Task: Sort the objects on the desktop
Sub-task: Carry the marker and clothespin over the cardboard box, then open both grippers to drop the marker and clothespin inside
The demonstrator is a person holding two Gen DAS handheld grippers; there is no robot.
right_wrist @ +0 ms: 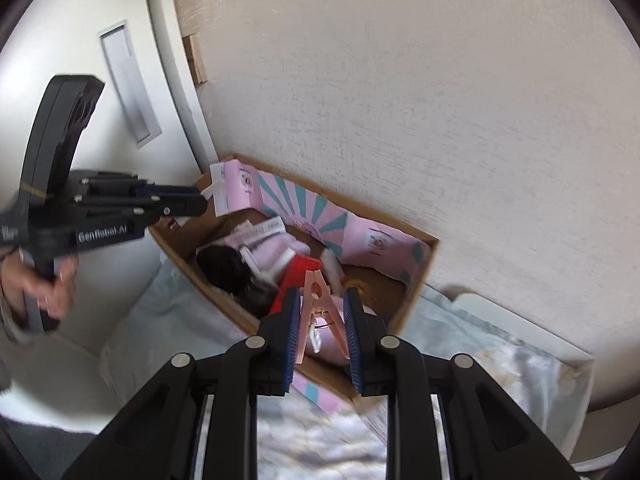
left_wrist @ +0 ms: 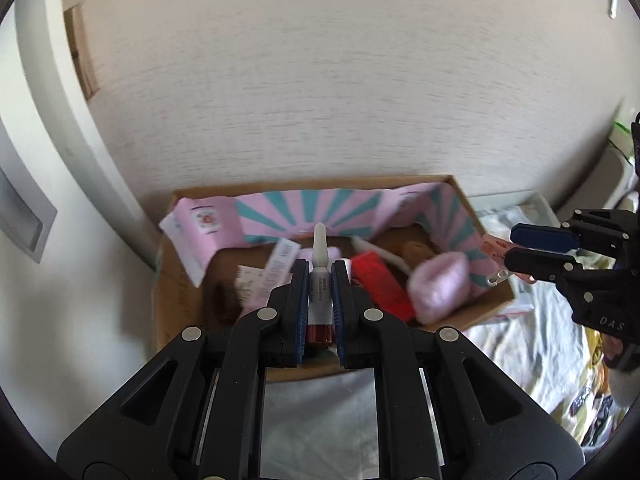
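My left gripper (left_wrist: 320, 268) is shut on a small bottle (left_wrist: 320, 280) with a white pointed cap and red liquid, held over the cardboard box (left_wrist: 176, 280). My right gripper (right_wrist: 322, 300) is shut on a pink clothes peg (right_wrist: 318, 304), held over the box's near corner. The right gripper with the peg (left_wrist: 494, 250) also shows at the right of the left wrist view. The left gripper (right_wrist: 200, 202) shows at the left of the right wrist view. The box (right_wrist: 416, 284) has a pink and teal liner and holds a red item (left_wrist: 380, 284), a pink fluffy item (left_wrist: 440, 286), papers and a black item (right_wrist: 224, 264).
The box sits against a pale wall (left_wrist: 320, 80) on a bed with light, patterned bedding (left_wrist: 532, 340). A white door frame (left_wrist: 52, 100) stands at the left. A white board edge (right_wrist: 520, 320) lies to the right of the box.
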